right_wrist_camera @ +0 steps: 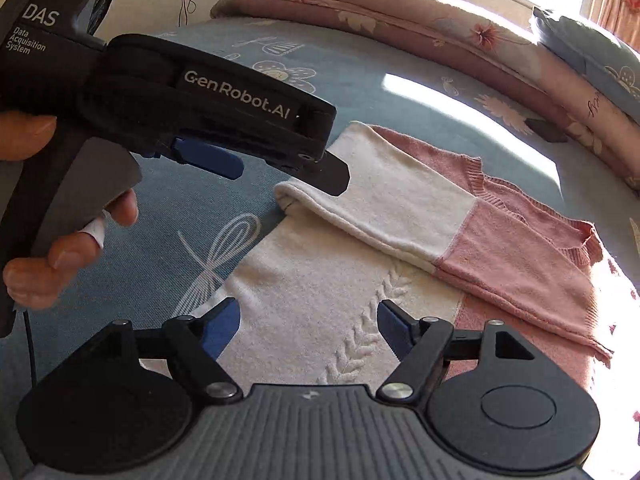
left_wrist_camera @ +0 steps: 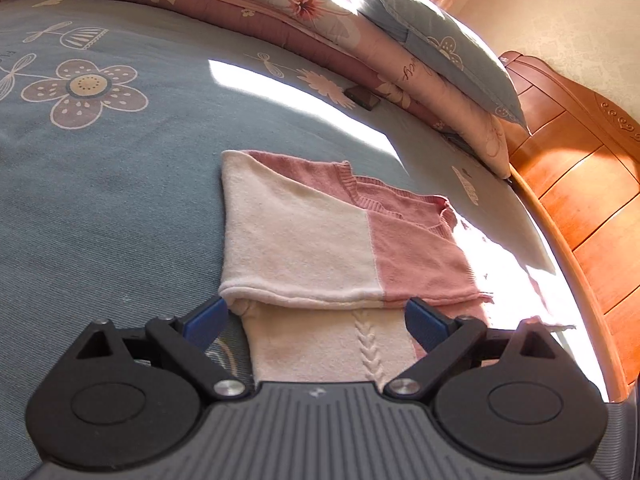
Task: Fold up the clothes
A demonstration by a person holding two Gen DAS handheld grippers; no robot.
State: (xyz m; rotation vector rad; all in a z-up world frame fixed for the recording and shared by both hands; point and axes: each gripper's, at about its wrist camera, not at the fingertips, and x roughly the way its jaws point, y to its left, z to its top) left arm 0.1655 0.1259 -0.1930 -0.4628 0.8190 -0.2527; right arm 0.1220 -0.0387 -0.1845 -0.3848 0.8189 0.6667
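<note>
**Sweater half folded, both grippers free**

We see the pink and cream sweater (left_wrist_camera: 320, 240) lying on the bed (left_wrist_camera: 100, 200) just ahead of our left gripper (left_wrist_camera: 316, 316), its sleeve laid across the body. The left gripper's jaws stand apart with nothing between them, hovering at the folded edge. Our right gripper (right_wrist_camera: 308, 328) is also spread wide and empty, above the cream cable-knit panel. We judge the next fold takes the near hem away from us toward the collar. To do it well, we should pinch both near corners evenly, lift together, and lay the edge down square without dragging the sleeve askew.
</note>
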